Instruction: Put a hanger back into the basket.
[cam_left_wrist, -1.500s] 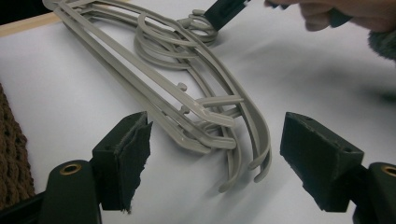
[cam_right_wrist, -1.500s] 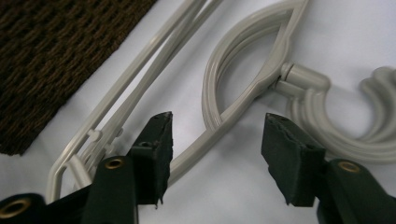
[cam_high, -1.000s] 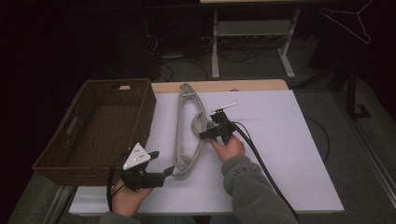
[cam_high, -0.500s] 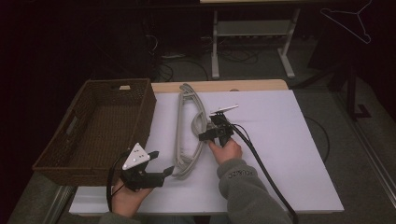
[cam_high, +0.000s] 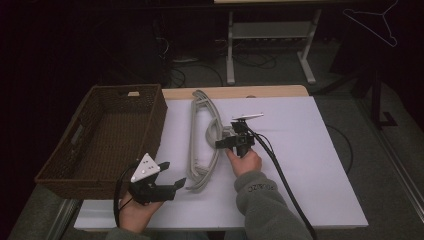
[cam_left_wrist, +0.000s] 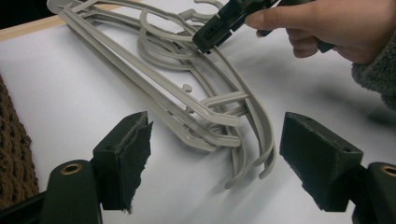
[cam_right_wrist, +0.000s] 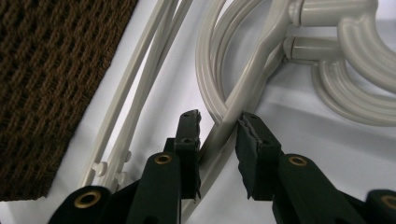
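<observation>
A stack of grey plastic hangers (cam_high: 192, 135) lies on the white table (cam_high: 310, 150), right of the basket. My right gripper (cam_high: 222, 144) reaches into the stack from the right. In the right gripper view one curved hanger arm (cam_right_wrist: 243, 88) runs between the jaws of this gripper (cam_right_wrist: 219, 123). The jaws have just been closing; the right pad meets the arm and a thin gap stays at the left pad. My left gripper (cam_high: 172, 175) is held open near the front edge, level with the hangers' lower ends (cam_left_wrist: 187, 100), with nothing gripped between its pads (cam_left_wrist: 135, 154).
A brown wicker basket (cam_high: 155, 125) stands at the table's left side, close to the hangers. Behind the table stands a metal rack (cam_high: 270, 40), and a wire hanger (cam_high: 375, 20) hangs at the upper right. The right gripper's cable trails to the front right.
The right gripper's jaws have narrowed around the hanger arm. Both hands have stayed nearly in place, and the hangers have not shifted.
</observation>
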